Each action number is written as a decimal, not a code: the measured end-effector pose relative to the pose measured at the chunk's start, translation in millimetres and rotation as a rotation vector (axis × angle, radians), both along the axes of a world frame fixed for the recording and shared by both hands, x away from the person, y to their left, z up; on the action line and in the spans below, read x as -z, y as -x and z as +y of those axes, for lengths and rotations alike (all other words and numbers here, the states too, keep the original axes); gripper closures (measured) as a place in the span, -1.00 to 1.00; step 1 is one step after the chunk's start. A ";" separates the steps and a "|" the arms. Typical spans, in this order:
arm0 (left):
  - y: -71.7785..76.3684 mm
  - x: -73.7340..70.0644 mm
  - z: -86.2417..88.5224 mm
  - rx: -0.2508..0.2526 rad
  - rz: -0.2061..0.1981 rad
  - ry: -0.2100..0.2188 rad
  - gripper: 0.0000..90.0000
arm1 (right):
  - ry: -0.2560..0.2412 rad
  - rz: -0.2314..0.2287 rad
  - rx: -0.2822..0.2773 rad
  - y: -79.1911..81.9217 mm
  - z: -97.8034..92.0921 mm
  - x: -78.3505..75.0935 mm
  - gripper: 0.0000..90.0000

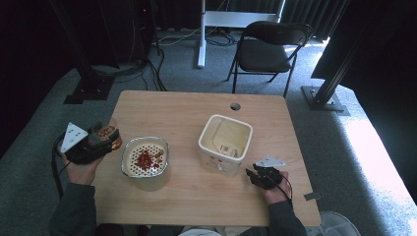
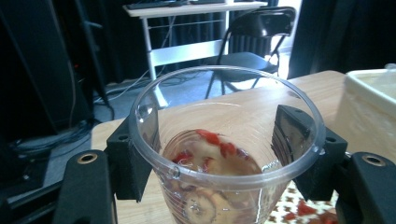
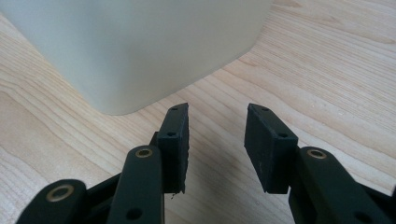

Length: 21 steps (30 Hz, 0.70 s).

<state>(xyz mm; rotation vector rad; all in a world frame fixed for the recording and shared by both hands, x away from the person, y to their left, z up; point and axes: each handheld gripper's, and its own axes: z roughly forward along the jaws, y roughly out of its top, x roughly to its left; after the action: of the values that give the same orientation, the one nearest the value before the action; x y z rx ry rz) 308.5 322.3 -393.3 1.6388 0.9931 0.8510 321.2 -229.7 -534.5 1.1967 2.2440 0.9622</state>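
Near the tabletop's (image 1: 196, 108) left edge, the left gripper (image 1: 93, 142) clasps a clear plastic cup (image 2: 224, 154) still holding red pieces; some lie on the strainer bowl (image 1: 145, 160). The right gripper (image 3: 217, 140), jaws apart and empty, rests beside the cream container (image 1: 225, 142).

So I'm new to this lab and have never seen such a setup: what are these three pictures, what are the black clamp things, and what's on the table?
A person sits at a wooden table holding a hand-operated gripper in each hand. The high view looks down from above; the other two come from cameras riding on each gripper. The left gripper has its jaws shut on a clear plastic cup with some red bits inside, held beside a strainer bowl that also holds red bits. The right gripper rests open and empty near a cream square container. A folding chair stands behind the table.
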 end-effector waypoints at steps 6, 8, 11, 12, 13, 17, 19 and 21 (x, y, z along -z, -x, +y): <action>3.1 2.0 -1.8 0.012 0.008 -0.010 -0.26 | -0.002 0.006 0.002 -0.1 -0.7 1.1 0.32; 5.1 2.0 -2.8 0.017 0.004 -0.008 -0.26 | -0.002 0.003 0.000 0.3 -0.3 1.2 0.32; 4.4 1.5 -2.5 0.020 0.006 -0.009 -0.26 | 0.002 0.008 0.000 -0.3 0.0 1.8 0.32; 3.6 1.3 -1.5 0.015 0.005 -0.003 -0.26 | 0.002 0.008 0.000 -0.4 0.1 2.0 0.32; 3.8 1.1 -0.9 0.015 0.005 0.001 -0.26 | 0.003 0.009 0.000 -0.5 0.1 2.1 0.32; 7.4 0.2 -1.0 0.017 -0.003 -0.009 -0.26 | 0.001 0.011 0.001 -0.8 -0.3 2.7 0.32; 8.8 0.3 -1.6 0.024 -0.003 -0.011 -0.26 | 0.006 0.015 -0.001 -1.6 -0.3 3.5 0.32; 11.2 0.4 -3.3 0.029 -0.007 -0.015 -0.26 | 0.009 0.018 -0.002 -1.1 0.5 3.9 0.31</action>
<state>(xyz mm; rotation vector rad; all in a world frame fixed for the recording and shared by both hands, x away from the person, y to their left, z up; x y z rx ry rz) 297.3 319.0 -393.8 1.6580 0.9580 0.8465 322.4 -229.2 -538.4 1.2048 2.2616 0.9446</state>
